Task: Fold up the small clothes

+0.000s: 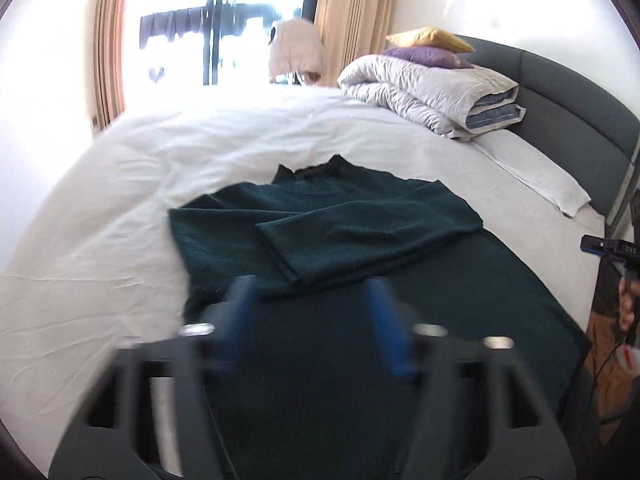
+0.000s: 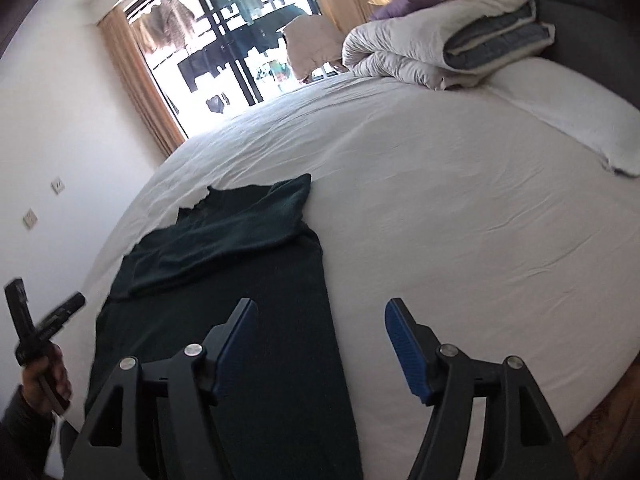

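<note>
Sweater (image 1: 320,232) is laid flat on the bed (image 1: 120,200), sleeves folded in, long axis running away from both tools. Left tool (image 1: 316,320) and right tool (image 2: 320,344) are held wide open, nothing gripped; hem is nearest.

No readable text or labels anywhere; small marks on the right gripper (image 1: 610,249) too blurred.

A wide bed (image 2: 460,208) under a white sheet filled the room, with a grey padded headboard (image 1: 568,92) and a folded duvet (image 1: 432,96) topped by purple and yellow cushions (image 1: 432,46). Bright daylight came through a dark-framed window (image 2: 240,48) flanked by tan curtains (image 2: 140,80). The walls (image 2: 60,120) were white.
</note>
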A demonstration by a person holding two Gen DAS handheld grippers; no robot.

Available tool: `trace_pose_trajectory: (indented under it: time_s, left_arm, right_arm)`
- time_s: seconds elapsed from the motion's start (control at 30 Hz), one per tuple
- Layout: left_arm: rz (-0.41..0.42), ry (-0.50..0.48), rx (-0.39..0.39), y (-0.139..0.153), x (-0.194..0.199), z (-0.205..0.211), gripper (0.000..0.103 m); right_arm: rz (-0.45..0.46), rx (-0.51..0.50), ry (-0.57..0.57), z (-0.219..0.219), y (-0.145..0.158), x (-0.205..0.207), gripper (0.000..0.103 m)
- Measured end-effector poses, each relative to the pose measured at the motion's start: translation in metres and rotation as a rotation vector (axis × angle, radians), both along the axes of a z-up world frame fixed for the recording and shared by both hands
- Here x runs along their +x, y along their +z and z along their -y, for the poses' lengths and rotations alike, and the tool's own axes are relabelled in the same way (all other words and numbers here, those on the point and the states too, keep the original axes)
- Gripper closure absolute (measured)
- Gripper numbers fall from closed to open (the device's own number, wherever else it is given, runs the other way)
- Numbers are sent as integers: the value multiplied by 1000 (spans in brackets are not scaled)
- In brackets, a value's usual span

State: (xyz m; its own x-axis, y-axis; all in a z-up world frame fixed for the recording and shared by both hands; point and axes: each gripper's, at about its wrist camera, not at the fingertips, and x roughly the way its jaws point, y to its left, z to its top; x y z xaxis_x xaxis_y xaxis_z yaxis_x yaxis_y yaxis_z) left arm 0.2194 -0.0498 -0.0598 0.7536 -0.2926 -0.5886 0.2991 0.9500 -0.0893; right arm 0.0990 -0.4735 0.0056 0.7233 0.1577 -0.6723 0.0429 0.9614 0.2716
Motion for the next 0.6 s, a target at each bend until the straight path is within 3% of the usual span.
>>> trace_pose_trajectory:
  time_s: [0.1, 0.27, 0.43, 0.6]
  left_arm:
    - [70, -35, 28, 5, -52, -4, 15]
    - [193, -141, 259, -10, -142, 15, 15]
    - [207, -260, 450, -44, -198, 26, 15]
    - [243, -321, 644, -74, -241, 25, 15]
  right_arm:
    - [28, -97, 44, -6, 7, -32, 27]
    - [72, -278, 155, -35, 1, -74, 26]
    - [95, -511, 356, -64, -16, -117, 26]
    - [61, -683, 430, -69, -37, -139, 27]
